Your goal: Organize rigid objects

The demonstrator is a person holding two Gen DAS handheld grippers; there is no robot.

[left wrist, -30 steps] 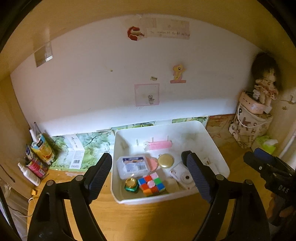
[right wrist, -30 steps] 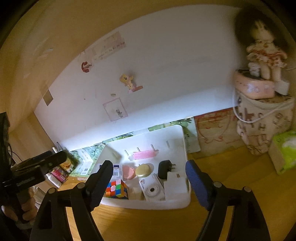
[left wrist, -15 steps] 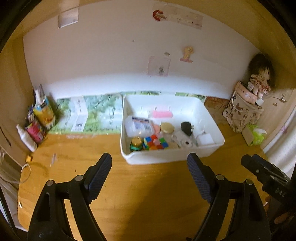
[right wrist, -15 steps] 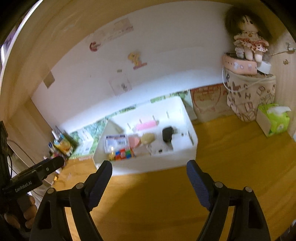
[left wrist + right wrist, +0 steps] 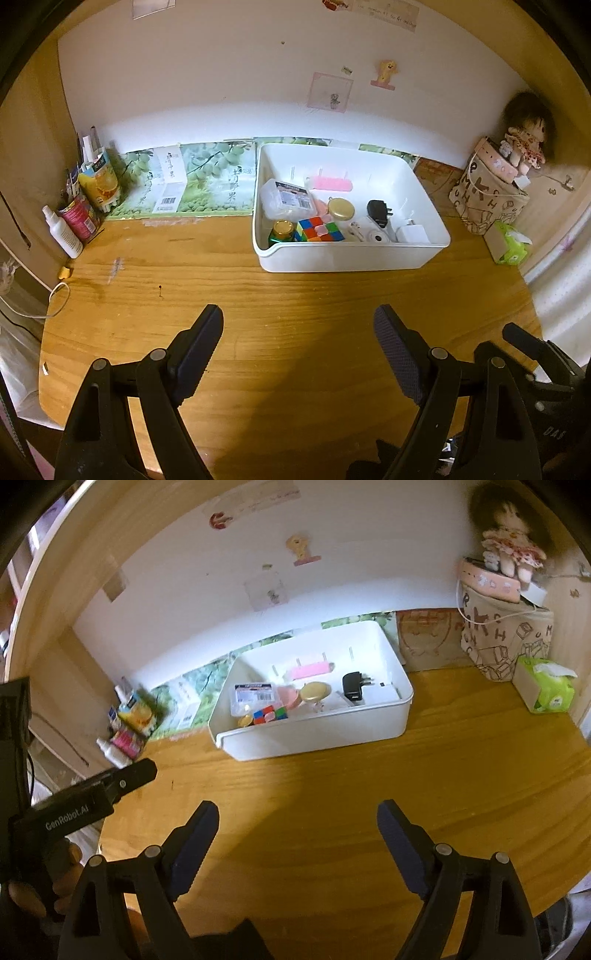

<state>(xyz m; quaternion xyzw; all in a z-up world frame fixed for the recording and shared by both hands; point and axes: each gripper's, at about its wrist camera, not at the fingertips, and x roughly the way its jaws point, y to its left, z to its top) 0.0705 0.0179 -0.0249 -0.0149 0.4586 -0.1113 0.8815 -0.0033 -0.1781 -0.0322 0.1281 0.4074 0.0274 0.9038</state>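
A white bin [image 5: 343, 260] [image 5: 317, 734] stands at the back of the wooden desk. It holds a colour cube [image 5: 319, 229] [image 5: 269, 714], a clear plastic box [image 5: 287, 197] [image 5: 253, 698], a gold-lidded jar [image 5: 340, 209] [image 5: 314, 692], a green tin [image 5: 281, 232], a black plug [image 5: 377, 213] [image 5: 352, 687], a pink block [image 5: 332, 183] [image 5: 309, 670] and white chargers [image 5: 412, 233]. My left gripper [image 5: 298, 334] is open and empty, well in front of the bin. My right gripper [image 5: 297, 825] is open and empty too.
Bottles and cartons [image 5: 83, 201] [image 5: 127, 723] crowd the back left corner. A printed bag with a doll [image 5: 495, 192] [image 5: 506, 635] and a green tissue pack [image 5: 511, 245] [image 5: 546, 686] sit at the back right. A white cable [image 5: 55, 302] lies at the left edge.
Both grippers have pulled back and up from the bin, which now looks smaller and farther. Both stay open and empty.
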